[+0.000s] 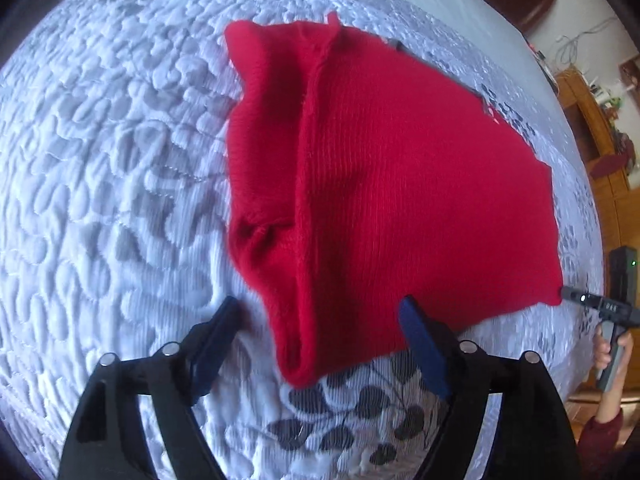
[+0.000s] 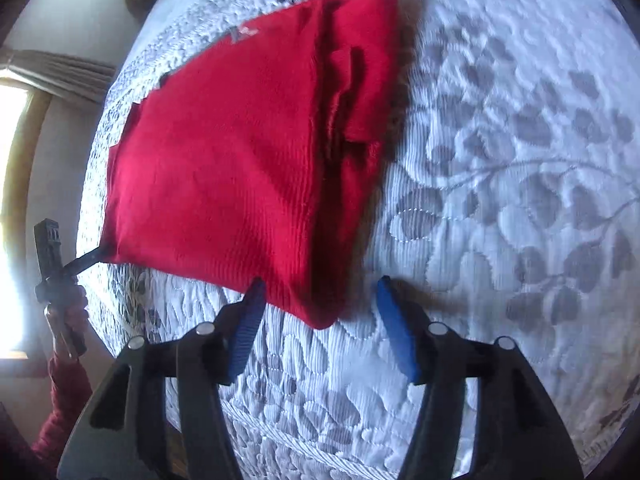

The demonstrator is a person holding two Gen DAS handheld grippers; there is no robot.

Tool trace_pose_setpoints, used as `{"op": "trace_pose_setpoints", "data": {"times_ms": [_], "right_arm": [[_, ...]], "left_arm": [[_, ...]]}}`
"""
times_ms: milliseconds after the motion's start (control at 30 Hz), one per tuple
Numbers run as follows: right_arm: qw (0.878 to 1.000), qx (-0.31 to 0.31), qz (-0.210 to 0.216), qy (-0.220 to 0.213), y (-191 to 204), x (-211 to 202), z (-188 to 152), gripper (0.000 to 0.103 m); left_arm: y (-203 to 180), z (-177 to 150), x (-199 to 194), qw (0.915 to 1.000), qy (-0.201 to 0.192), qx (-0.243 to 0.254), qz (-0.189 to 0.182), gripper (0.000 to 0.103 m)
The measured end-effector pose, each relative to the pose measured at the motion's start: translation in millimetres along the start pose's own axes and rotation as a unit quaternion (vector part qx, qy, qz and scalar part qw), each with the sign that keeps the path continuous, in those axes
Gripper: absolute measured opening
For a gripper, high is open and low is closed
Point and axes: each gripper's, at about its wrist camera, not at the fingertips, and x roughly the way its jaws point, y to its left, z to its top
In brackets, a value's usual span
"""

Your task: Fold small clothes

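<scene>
A red knit garment (image 1: 400, 184) lies folded on the white quilted bedspread (image 1: 100, 160). My left gripper (image 1: 320, 312) is open, its blue fingers either side of the garment's near left corner, just above it. In the right wrist view the same garment (image 2: 224, 168) lies flat. My right gripper (image 2: 320, 292) is open, its fingers either side of the near right corner. Each gripper shows in the other's view at the garment's opposite corner, the right one (image 1: 576, 298) and the left one (image 2: 86, 260).
The bedspread has grey leaf patterns (image 2: 540, 184). Wooden furniture (image 1: 592, 120) stands beyond the bed's right side. A bright window with curtains (image 2: 16, 160) is on the left of the right wrist view. The bed's edge (image 2: 320, 452) runs near my right gripper.
</scene>
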Motion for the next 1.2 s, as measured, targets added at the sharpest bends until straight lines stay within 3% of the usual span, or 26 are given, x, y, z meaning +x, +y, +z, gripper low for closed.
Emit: {"op": "trace_pose_setpoints", "data": {"times_ms": [100, 167, 200, 233, 267, 300, 467, 667, 967, 1133, 1200], "right_arm": [[1.000, 0.005, 0.003, -0.002, 1.9, 11.5, 4.6, 0.060], [1.000, 0.005, 0.008, -0.007, 6.6, 14.8, 7.2, 0.039], [1.000, 0.010, 0.017, -0.007, 7.8, 17.1, 9.5, 0.031], [0.999, 0.018, 0.032, -0.001, 7.5, 20.2, 11.7, 0.019], [0.999, 0.023, 0.040, 0.002, 7.5, 22.6, 13.1, 0.013], [0.999, 0.030, 0.044, 0.005, 8.1, 24.9, 13.2, 0.013], [0.998, 0.018, 0.057, -0.026, 12.6, -6.9, -0.5, 0.010], [0.999, -0.005, 0.042, -0.033, 12.1, -58.8, -42.0, 0.008], [0.999, -0.003, 0.024, -0.030, -17.8, -103.1, -147.9, 0.006], [0.999, -0.004, 0.016, -0.030, -33.3, -99.3, -194.8, 0.006], [1.000, 0.001, 0.000, -0.025, -38.0, -85.1, -201.2, 0.000]], "left_arm": [[-11.9, 6.1, 6.7, 0.9999, -0.007, 0.006, 0.011, 0.079], [-16.5, 6.9, 8.0, 0.9993, -0.010, 0.006, 0.036, 0.054], [-18.0, 7.3, 8.2, 0.9989, -0.012, 0.003, 0.046, 0.052], [-17.4, 7.7, 7.4, 0.9989, -0.014, -0.001, 0.045, 0.040], [-15.6, 7.2, 6.4, 0.9994, -0.013, -0.008, 0.032, 0.014], [-11.6, 6.5, 5.8, 0.9996, -0.003, -0.027, -0.005, 0.011], [-4.9, -6.3, -17.8, 0.9984, -0.019, -0.049, -0.020, 0.008], [-22.9, -42.3, -47.3, 0.9987, -0.020, -0.032, -0.035, 0.008], [-59.9, -134.1, -60.3, 0.9988, -0.001, -0.002, -0.049, 0.008], [-66.1, -162.4, -56.4, 0.9997, -0.008, 0.019, -0.016, 0.008], [-62.1, -162.8, -40.9, 0.9998, -0.002, 0.020, 0.005, 0.008]]}}
